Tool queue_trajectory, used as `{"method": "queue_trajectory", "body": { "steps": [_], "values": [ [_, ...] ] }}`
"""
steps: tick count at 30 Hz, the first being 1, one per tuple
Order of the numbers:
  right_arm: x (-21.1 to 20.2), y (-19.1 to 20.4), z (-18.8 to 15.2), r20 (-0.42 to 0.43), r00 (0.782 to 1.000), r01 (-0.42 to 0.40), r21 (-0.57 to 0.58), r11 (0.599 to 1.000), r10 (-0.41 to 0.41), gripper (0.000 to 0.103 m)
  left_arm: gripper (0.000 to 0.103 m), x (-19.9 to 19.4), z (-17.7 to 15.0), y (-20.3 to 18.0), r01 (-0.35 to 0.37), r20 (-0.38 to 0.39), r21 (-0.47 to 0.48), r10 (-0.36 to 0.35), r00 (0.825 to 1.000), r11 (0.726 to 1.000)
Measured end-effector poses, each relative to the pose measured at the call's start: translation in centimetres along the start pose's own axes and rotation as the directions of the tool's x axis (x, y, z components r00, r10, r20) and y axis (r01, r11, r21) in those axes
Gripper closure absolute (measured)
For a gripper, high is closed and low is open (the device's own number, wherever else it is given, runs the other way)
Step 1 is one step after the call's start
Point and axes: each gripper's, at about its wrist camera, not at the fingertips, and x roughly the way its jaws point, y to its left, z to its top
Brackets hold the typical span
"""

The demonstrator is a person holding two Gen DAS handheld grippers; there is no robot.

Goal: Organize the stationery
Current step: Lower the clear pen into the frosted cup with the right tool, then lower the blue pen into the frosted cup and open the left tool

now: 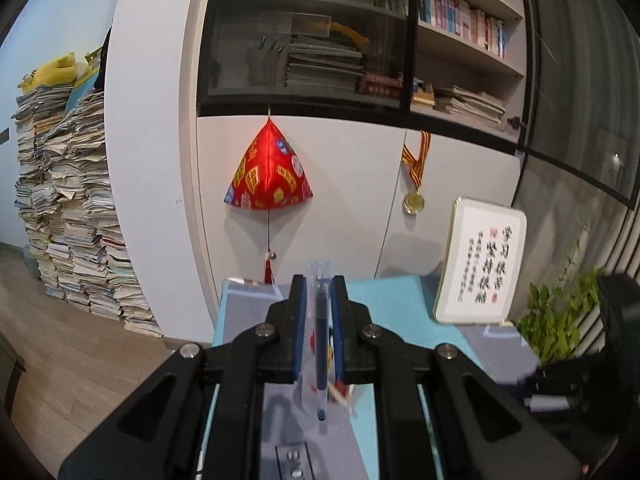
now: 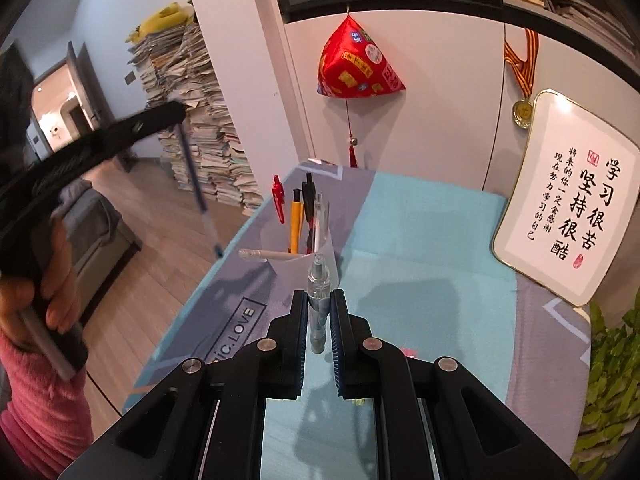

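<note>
Both tongs are gripping pens, the left tongs (image 1: 319,312) a blue pen (image 1: 321,344) and the right tongs (image 2: 319,314) a clear pen (image 2: 319,304), probably for dropping into the pen cup (image 2: 304,252) ahead.

Your left wrist camera looks along its gripper (image 1: 319,300) almost level, close over the table's (image 1: 400,300) near end, facing the cupboard (image 1: 340,160) straight on; shelves fill the top of the view. Your right wrist camera sits higher and tilts down more steeply over its gripper (image 2: 319,308), so you see most of the tabletop (image 2: 420,240) and, at the left edge, your other hand (image 2: 36,280) with the left gripper (image 2: 176,114). Both views share the red pouch (image 1: 268,172) (image 2: 358,66), the medal (image 1: 414,202) (image 2: 522,112), the framed sign (image 1: 480,264) (image 2: 568,196), the paper stacks (image 1: 72,200) (image 2: 196,120) and the plant (image 1: 556,316) (image 2: 612,380).
</note>
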Motion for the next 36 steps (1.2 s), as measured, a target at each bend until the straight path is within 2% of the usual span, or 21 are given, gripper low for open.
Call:
{"method": "queue_trajectory", "body": {
  "steps": [6,8,13,26,32,35,36],
  "values": [
    [-0.8,-0.3,0.6,0.021,1.000,0.011,0.005,1.000,-0.012,0.092,0.093,2.8,-0.3,0.3,0.003,0.021,-0.040,-0.002,1.000,0.999],
    [-1.1,-0.5,0.9,0.034,0.999,0.018,0.013,1.000,-0.018,0.092,0.093,3.7,-1.2,0.6,0.038,0.013,-0.060,-0.037,0.999,0.997],
    [-1.6,-1.1,1.9,0.063,0.998,0.016,0.037,0.999,-0.019,0.092,0.093,5.4,-3.4,1.2,0.025,-0.036,-0.076,-0.028,0.999,0.997],
    [-1.8,-0.5,4.3,0.113,0.994,-0.010,0.046,0.999,0.005,0.092,0.092,6.6,-6.4,1.2,0.026,-0.118,-0.061,-0.033,0.993,0.998],
    [-1.4,-0.2,5.2,0.121,0.993,-0.016,0.047,0.999,0.011,0.092,0.092,6.5,-7.3,1.3,0.036,-0.135,-0.092,-0.048,0.990,0.995],
    [-1.3,0.1,5.8,0.126,0.992,-0.016,0.048,0.999,0.010,0.092,0.078,5.7,-7.3,1.4,0.013,-0.120,-0.107,-0.026,0.992,0.994],
    [-1.2,0.2,6.0,0.128,0.992,-0.016,0.046,0.999,0.010,0.092,0.069,5.3,-7.3,1.6,0.009,-0.105,-0.119,-0.021,0.994,0.993]
  ]
}}
